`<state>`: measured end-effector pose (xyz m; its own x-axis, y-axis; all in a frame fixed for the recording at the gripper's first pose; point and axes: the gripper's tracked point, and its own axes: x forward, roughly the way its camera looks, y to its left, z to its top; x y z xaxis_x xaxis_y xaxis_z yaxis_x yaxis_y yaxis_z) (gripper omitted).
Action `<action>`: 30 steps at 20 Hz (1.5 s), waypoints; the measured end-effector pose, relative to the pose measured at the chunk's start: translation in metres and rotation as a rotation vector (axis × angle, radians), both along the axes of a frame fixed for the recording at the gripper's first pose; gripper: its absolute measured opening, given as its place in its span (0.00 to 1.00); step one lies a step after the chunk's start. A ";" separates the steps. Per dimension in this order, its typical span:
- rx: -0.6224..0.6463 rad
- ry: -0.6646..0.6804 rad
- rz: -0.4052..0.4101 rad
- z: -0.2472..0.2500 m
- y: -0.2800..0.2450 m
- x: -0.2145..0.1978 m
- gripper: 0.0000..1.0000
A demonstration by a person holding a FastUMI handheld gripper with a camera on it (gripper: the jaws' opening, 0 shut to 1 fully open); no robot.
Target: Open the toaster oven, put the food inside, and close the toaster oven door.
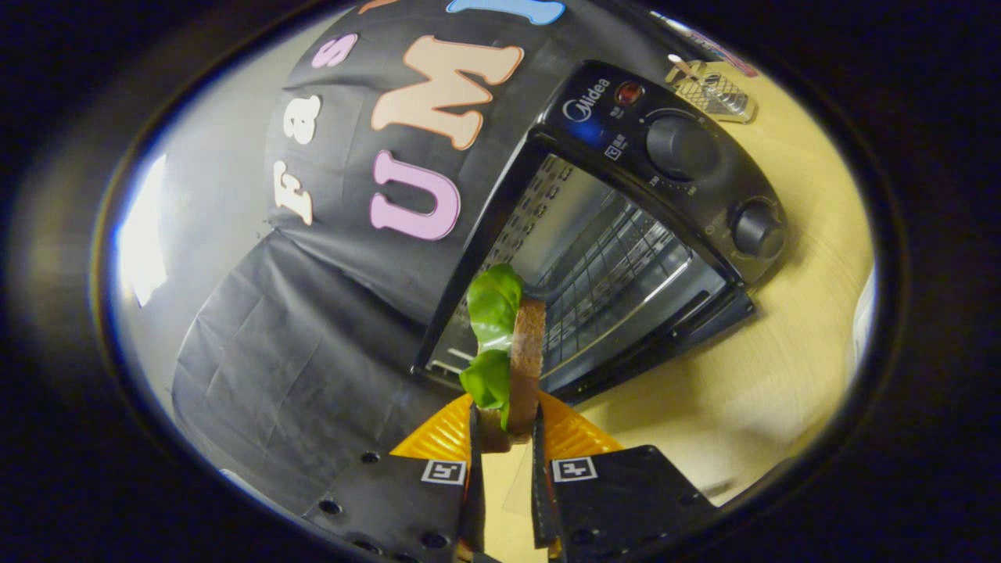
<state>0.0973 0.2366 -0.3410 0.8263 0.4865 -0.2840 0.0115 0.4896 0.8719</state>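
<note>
Gripper: I have the gripper (504, 438) clamped on the sandwich (512, 352); one finger presses on each flat side, so the food is pinched edge-on between them and sticks out ahead of the fingertips (475, 438).

Sandwich: I see a brown bread slice (528, 360) with a green lettuce leaf (493, 313) lying against one face. The leaf reaches further out than the bread and curls at its far end.

Sandwich and oven: I hold the food just in front of the toaster oven (618, 219), lined up with one end of its mouth. I cannot tell whether the leaf's tip has crossed into the opening or is only in front of it.

Oven door: I see the door (665, 344) dropped open, hanging down from the lower edge of the oven's mouth, with the cavity fully exposed.

Oven inside: I can make out a wire rack (618, 266) across the cavity and a perforated metal side wall (532, 211).

Oven controls: the panel beside the mouth carries two round knobs (680, 145), one after the other, and a small red lamp (628, 94) at the panel's far end.

Table: the oven sits on a pale wooden table (782, 367), which I see stretching beside it and under the open door.

Behind the oven: a small wire-mesh object (715, 92) lies on the table past the oven's lamp end; it is too small for me to say what it is.

View: everything looks rolled to one side, so the oven appears tilted.
</note>
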 end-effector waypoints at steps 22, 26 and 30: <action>-0.842 -0.205 -0.240 -0.005 -0.060 0.056 0.86; -0.901 -0.320 -0.217 0.028 -0.060 0.027 0.98; -0.896 -0.366 -0.206 0.049 -0.071 -0.019 0.98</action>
